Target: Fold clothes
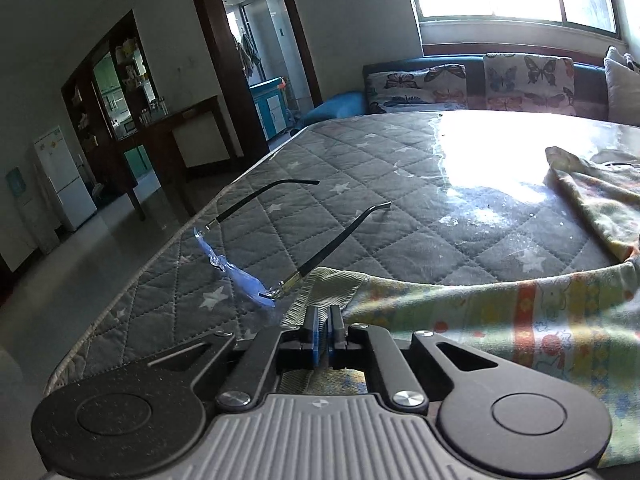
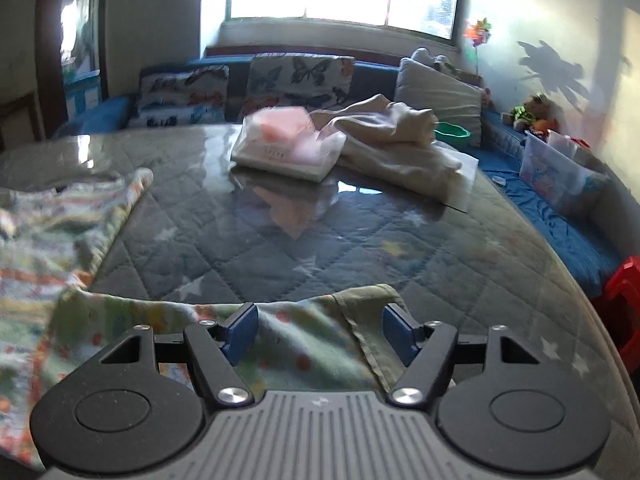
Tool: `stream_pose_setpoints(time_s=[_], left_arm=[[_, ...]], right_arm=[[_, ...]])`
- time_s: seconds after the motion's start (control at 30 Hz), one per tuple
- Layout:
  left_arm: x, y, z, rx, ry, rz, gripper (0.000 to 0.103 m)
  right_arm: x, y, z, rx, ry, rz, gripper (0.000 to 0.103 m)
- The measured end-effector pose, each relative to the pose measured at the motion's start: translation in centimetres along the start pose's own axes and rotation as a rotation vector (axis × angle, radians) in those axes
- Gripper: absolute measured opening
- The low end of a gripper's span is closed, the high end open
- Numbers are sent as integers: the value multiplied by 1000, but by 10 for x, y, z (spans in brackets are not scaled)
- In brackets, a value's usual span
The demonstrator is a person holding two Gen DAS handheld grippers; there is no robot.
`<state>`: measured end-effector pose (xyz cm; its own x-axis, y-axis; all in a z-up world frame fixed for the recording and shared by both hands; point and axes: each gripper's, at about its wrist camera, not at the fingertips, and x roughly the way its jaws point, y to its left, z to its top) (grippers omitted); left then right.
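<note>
A patterned child's garment in pale green, yellow and orange lies spread on the grey quilted bed. In the left wrist view my left gripper is shut on the garment's ribbed green edge, with the blue pads pinching the cloth at its left corner. In the right wrist view the same garment stretches off to the left. Its near right corner lies between the fingers of my right gripper, which stands open, the blue pads well apart and not pressing the fabric.
A pair of glasses lies unfolded just left of the left gripper, near the bed's edge. Farther back are a plastic-wrapped packet and a beige cloth heap. Butterfly cushions line the back; a clear box and red stool are at right.
</note>
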<state>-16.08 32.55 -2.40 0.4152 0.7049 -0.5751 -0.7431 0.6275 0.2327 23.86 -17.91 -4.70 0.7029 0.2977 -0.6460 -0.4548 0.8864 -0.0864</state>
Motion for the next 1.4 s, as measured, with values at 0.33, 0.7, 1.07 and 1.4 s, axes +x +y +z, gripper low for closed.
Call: stream_pose_setpoints(time_s=[0.33,0.7,1.07,1.4], left_arm=[[-6,1,3,3,0,-11,17],[-57,-21,18,11,-96,-142,28],[-92,-109,27,114,-112,-509,34],[-113,-187,4,252,-98,-718,34]], right_arm=[[-20,-8,-4,16,-8,-6,70],[-67,66,-36,-179,-1,247,71],[-78,67,-40,-197,7,195,75],[-49,98,-1,-141,-63,218,75]])
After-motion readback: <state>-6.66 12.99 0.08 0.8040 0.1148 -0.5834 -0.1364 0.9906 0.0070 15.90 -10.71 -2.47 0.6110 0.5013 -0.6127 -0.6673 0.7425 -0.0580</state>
